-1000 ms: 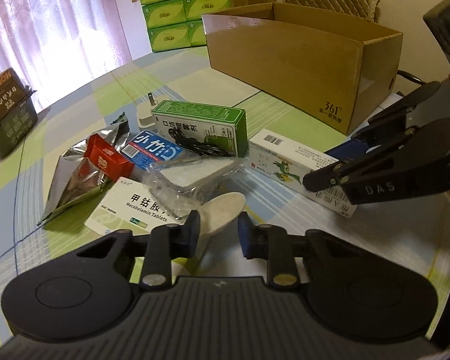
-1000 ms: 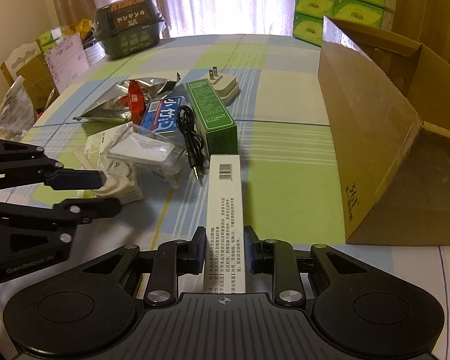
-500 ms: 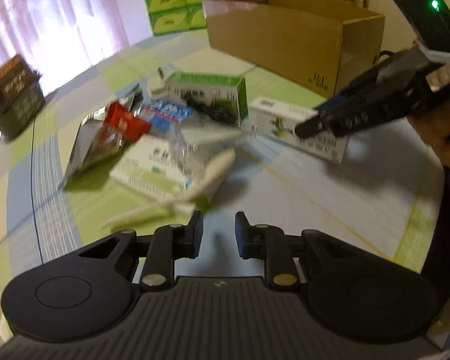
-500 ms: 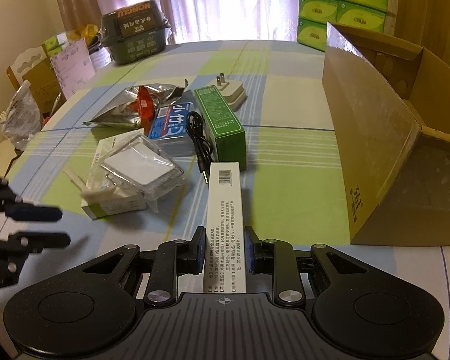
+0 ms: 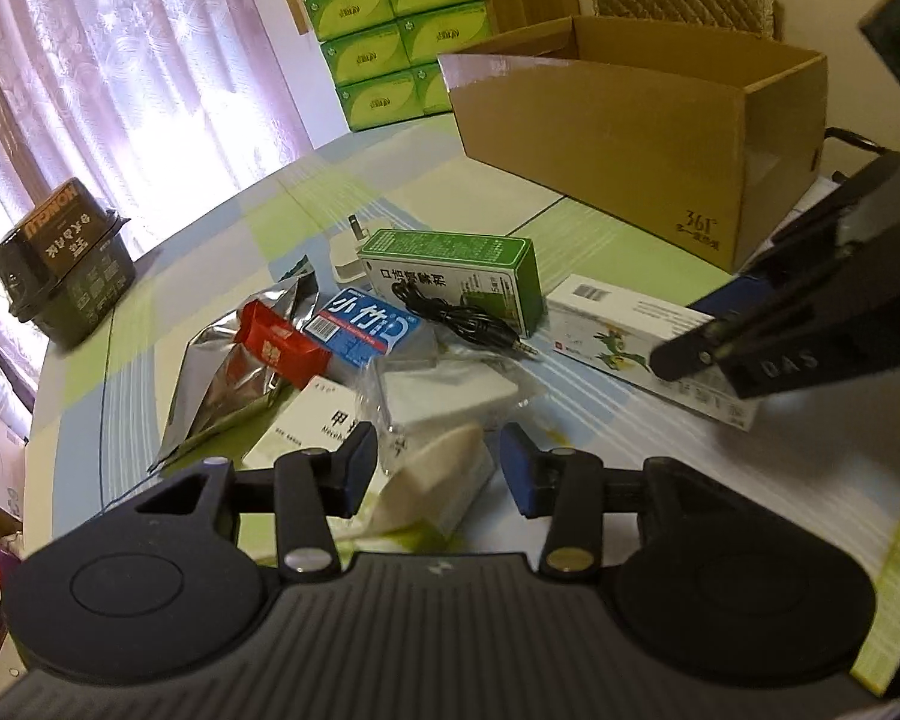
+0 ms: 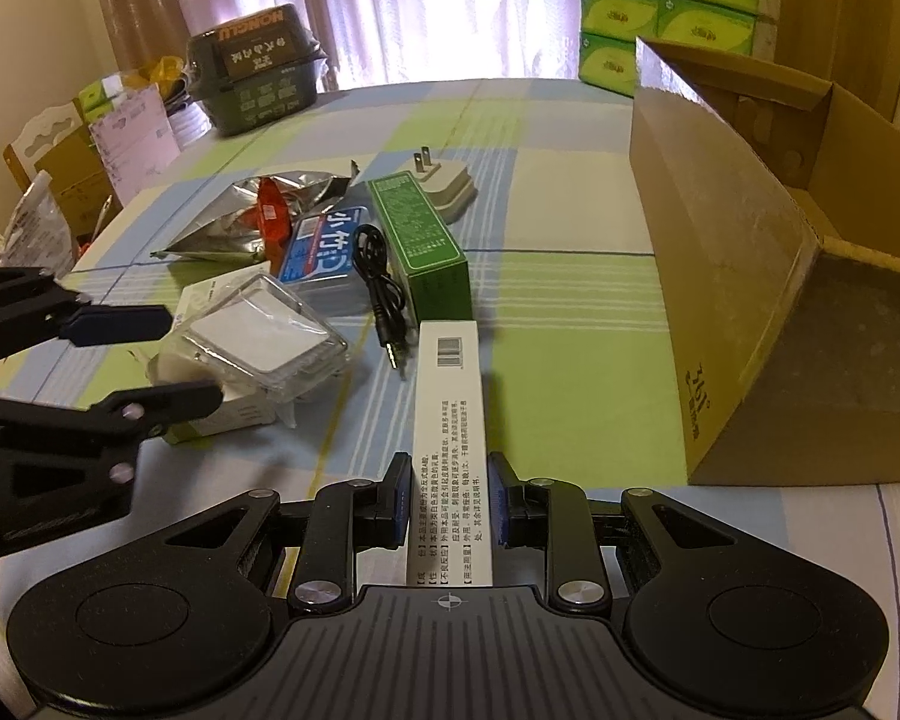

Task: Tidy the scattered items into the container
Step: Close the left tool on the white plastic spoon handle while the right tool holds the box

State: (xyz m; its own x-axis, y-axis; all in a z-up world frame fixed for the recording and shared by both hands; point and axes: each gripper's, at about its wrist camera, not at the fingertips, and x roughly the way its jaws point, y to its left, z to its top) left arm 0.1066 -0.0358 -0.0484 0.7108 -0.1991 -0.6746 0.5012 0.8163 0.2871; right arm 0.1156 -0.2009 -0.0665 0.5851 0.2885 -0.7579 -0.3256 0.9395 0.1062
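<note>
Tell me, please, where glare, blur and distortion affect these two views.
Left wrist view: the curtain is blown out by backlight, the right gripper is slightly smeared, and the table edge bows. Right wrist view: the window glares, the white box stays sharp, and the carton walls look splayed.

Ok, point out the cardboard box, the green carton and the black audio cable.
cardboard box (image 5: 600,138), left wrist view, long side wall.
green carton (image 6: 417,237), right wrist view, top face.
black audio cable (image 6: 384,285), right wrist view, coiled middle.

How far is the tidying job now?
Early. The cardboard box shows nothing inside where its interior is visible. In hand: the right gripper is shut on the long white box. The left gripper is open over the pile. Left: green box, black cable, foil pouch, charger.
</note>
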